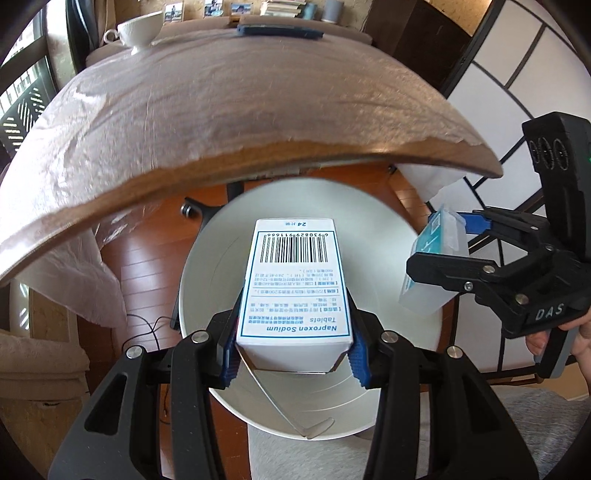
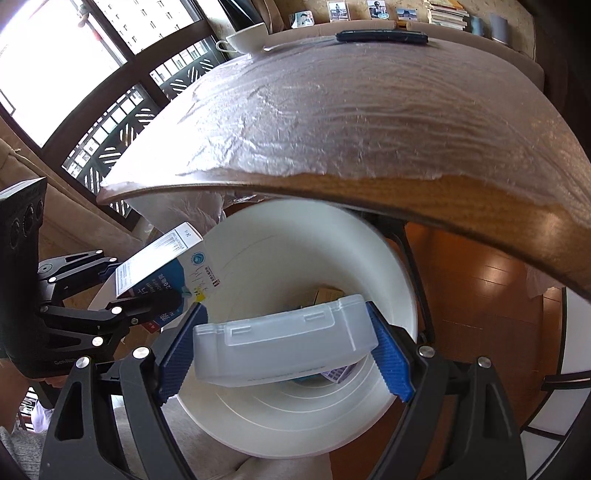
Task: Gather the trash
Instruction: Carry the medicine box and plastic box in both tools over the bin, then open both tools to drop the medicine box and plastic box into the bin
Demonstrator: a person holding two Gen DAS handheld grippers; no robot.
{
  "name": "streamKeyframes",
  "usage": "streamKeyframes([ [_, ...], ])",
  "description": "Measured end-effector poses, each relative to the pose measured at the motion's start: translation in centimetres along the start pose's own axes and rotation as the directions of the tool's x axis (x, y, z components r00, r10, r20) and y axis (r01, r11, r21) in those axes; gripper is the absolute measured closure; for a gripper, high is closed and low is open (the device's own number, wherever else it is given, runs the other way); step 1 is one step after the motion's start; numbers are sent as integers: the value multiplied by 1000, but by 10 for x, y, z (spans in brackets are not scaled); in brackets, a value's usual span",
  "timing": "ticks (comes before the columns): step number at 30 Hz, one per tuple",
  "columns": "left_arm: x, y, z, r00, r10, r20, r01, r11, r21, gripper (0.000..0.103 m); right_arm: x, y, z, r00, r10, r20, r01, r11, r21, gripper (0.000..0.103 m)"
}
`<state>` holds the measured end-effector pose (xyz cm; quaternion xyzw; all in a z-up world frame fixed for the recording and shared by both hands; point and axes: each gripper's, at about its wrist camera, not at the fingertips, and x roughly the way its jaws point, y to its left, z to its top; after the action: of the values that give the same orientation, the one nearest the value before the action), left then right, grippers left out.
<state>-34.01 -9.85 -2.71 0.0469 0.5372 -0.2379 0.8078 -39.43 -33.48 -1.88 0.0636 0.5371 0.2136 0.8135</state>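
Note:
My left gripper [image 1: 293,352] is shut on a white Naproxen Sodium tablet box [image 1: 295,284] with a barcode, held above the open white bin [image 1: 207,258]. The box also shows in the right wrist view [image 2: 155,266], at the bin's left rim. My right gripper [image 2: 284,345] is shut on a translucent plastic case [image 2: 284,343], held over the same bin [image 2: 388,258]. In the left wrist view the right gripper [image 1: 461,251] holds the case [image 1: 436,273] at the bin's right rim. Some trash lies at the bin's bottom [image 2: 328,295].
A round wooden table [image 1: 221,129] under a clear plastic cover overhangs the bin. A white cup [image 1: 138,29] and a dark blue flat object [image 1: 279,31] sit at its far edge. The floor is wood [image 1: 147,273]. A cable [image 1: 155,328] lies left of the bin.

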Motion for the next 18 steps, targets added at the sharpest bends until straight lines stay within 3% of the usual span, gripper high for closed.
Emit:
streamKeyframes([
  [15, 33, 6, -15, 996, 30, -80, -30, 1000, -8, 55, 36, -10, -10, 997, -30, -64, 32, 999, 21, 20],
  [18, 36, 7, -15, 996, 27, -90, -27, 1000, -5, 51, 37, -6, -9, 997, -28, -68, 31, 999, 31, 17],
])
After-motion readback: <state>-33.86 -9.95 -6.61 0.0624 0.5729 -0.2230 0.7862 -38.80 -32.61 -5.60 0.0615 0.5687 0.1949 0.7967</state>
